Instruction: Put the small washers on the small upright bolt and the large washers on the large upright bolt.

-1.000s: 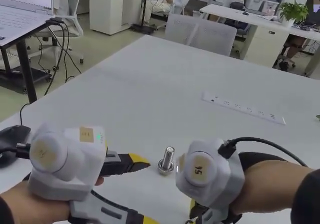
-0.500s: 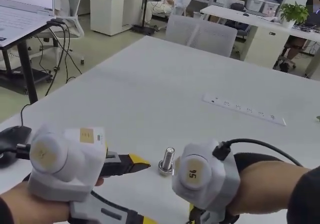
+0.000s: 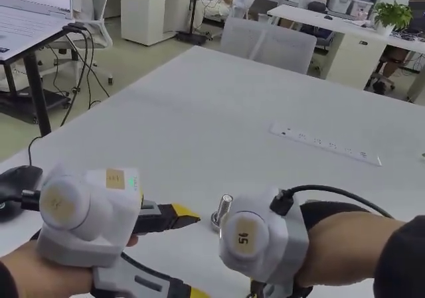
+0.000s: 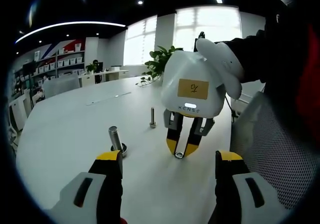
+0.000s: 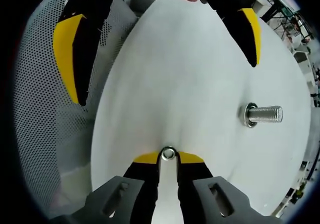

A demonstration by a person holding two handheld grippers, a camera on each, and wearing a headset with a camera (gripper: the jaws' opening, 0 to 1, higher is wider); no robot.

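A person stands at a white table point(image 3: 219, 105) with a claw in each hand. The right claw point(image 5: 169, 160) points down at the tabletop with its yellow-tipped jaws drawn almost together, and a small washer point(image 5: 168, 152) is pinched flat between the tips. The washer sits at or just above the table surface; which of the two cannot be made out.

The left claw point(image 5: 165, 82) is spread wide and has nothing in it. It faces the right claw, whose tips and washer sit ahead of it, between the lines of its two open jaws and well clear of both.

The large bolt point(image 4: 116, 138) stands upright just ahead of the left claw's left jaw, with a metal ring at its foot. Whether that ring is a washer or the bolt's own head is not clear. From the right claw, this bolt stands off to the right and a little ahead, apart from the held washer. Seen from the person's head, it rises between the two claws, partly hidden behind the right one's white housing.

The small bolt point(image 4: 152, 118) stands upright farther out from the left claw, beyond the large bolt. A power strip point(image 3: 325, 144) lies on the table well beyond both claws.
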